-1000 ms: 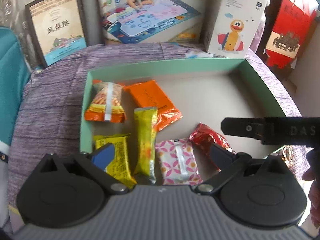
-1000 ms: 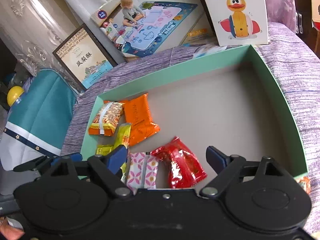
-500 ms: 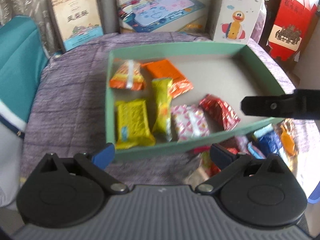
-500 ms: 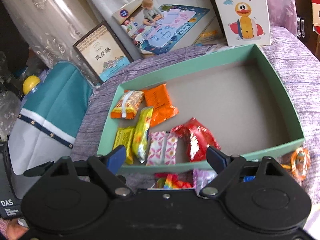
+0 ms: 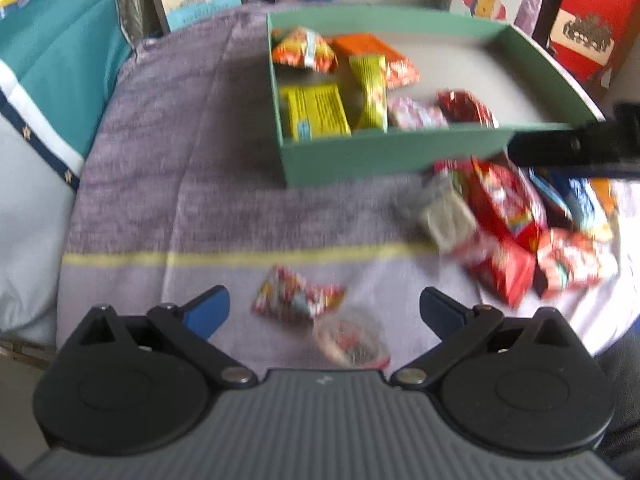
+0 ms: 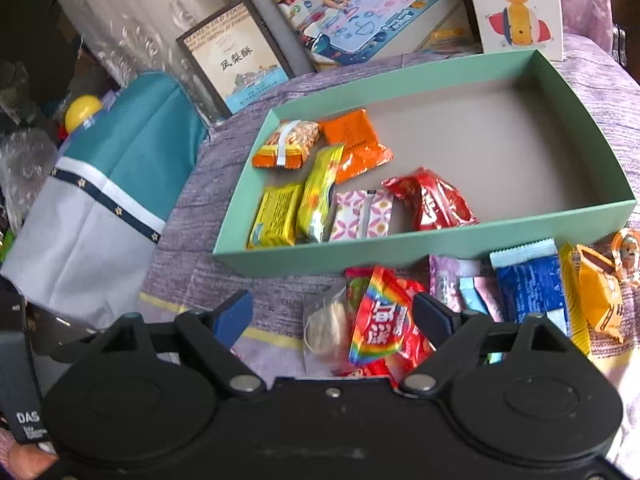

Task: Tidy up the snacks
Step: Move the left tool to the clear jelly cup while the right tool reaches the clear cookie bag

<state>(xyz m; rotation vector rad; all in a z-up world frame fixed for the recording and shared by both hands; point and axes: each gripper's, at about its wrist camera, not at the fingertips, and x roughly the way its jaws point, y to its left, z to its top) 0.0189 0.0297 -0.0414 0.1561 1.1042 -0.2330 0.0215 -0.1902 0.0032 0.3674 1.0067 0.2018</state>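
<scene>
Both pairs of jaws are spread wide, with nothing gripped. Just ahead of the left gripper point(image 5: 323, 308), between its blue fingertips, a small crinkled red-and-white sweet packet point(image 5: 298, 298) and a round clear-lidded cup point(image 5: 352, 342) are seen on the purple woven tablecloth point(image 5: 180, 200), neither touched. Between the fingertips of the right gripper point(image 6: 333, 312), a red plastic bag with a rainbow stripe point(image 6: 382, 322) lies beside a clear pouch of pale contents point(image 6: 326, 326); to the right of those jaws a blue foil wrapper point(image 6: 528, 288) and an orange-yellow packet point(image 6: 596, 292) are piled loose.

Beyond both jaws stands the shallow mint-green cardboard tray point(image 6: 400, 250). Six packets are already laid at its left end, among them a flat yellow bar point(image 6: 274, 216), a pink-patterned sachet point(image 6: 362, 216) and a glossy red pouch point(image 6: 432, 204). The task is judged roughly half done: the heap in front of the near wall remains to be moved.

The tray's right half is bare, giving ample room. The near wall would have to be cleared by anything carried in, and the cloth edge falls away close on the left.
</scene>
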